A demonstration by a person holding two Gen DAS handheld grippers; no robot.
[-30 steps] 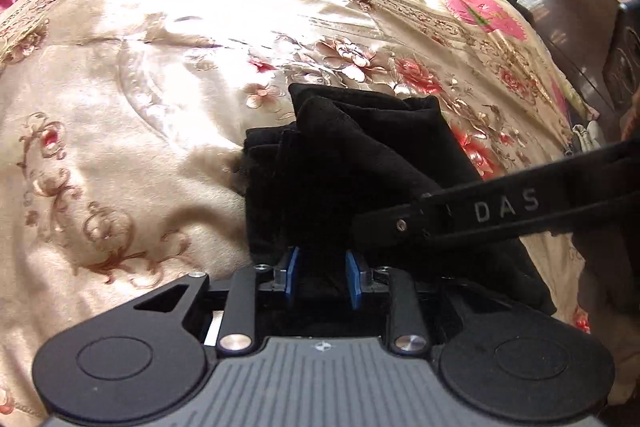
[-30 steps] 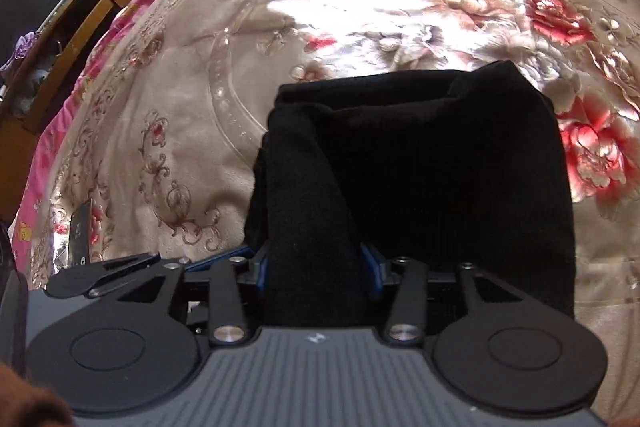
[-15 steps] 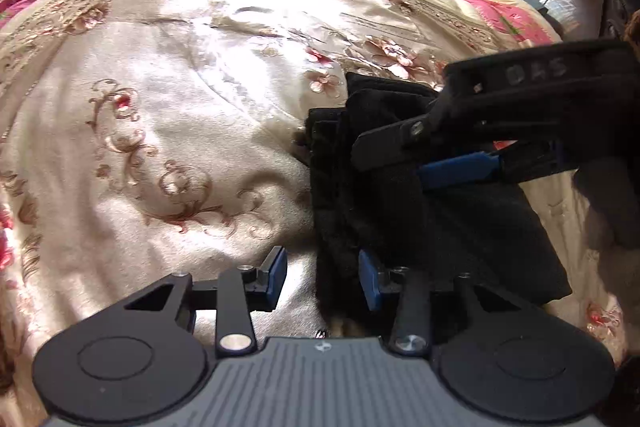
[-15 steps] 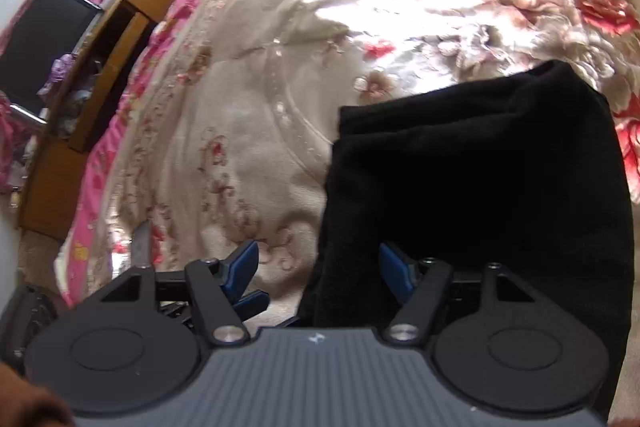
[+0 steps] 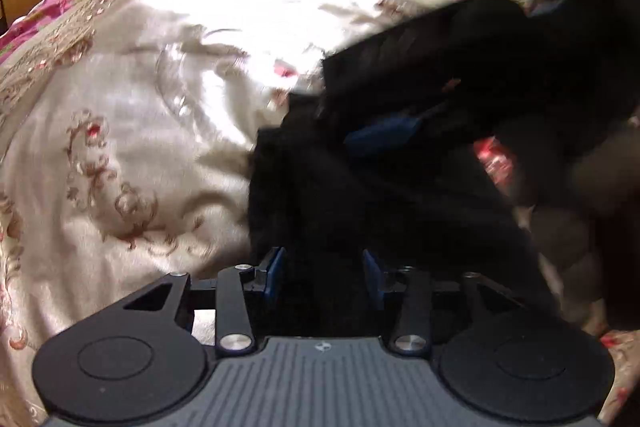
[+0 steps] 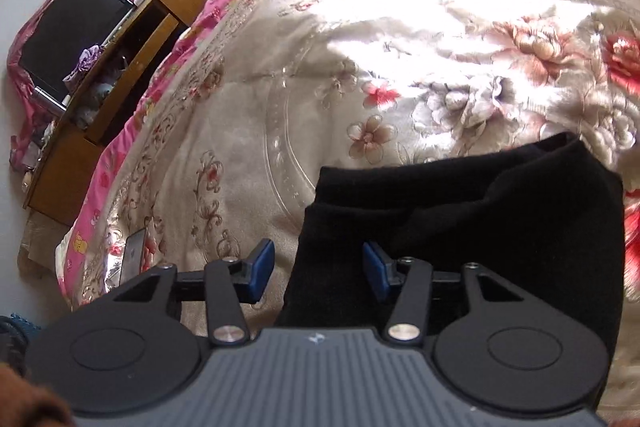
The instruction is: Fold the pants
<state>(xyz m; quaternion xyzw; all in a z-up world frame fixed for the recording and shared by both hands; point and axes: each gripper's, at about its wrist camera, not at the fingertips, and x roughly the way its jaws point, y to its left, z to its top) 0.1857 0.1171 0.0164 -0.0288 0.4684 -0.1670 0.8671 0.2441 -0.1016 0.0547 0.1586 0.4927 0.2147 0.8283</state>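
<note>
Pants: my black pants (image 6: 472,211) lie folded into a thick block on the floral bedspread (image 6: 360,27); in the right view the layered fold edges face the top and left.
Left gripper: my left gripper (image 5: 322,275) has its blue pads apart, with the near edge of the pants (image 5: 360,195) lying between them; I cannot tell whether either pad touches the cloth.
Right gripper: my right gripper (image 6: 316,269) is spread wide; its left pad is over bare bedspread just beside the pants' left edge, its right pad over the black cloth. Nothing is clamped.
Hidden: in the left view a blurred dark shape with a blue pad, my other gripper (image 5: 384,135), crosses over the pants and covers their far right part. The near end of the pants is cut off under both tool bodies.
Hard to make out: the left view is smeared on its right side, so the pants' right border is unclear there.
Edges: the bedspread's pink border (image 6: 132,131) runs along the left in the right view, with a wooden cabinet (image 6: 120,75) beyond it; a phone (image 6: 134,255) lies near that border.
Open room: bare bedspread (image 5: 140,107) spreads left of and beyond the pants.
</note>
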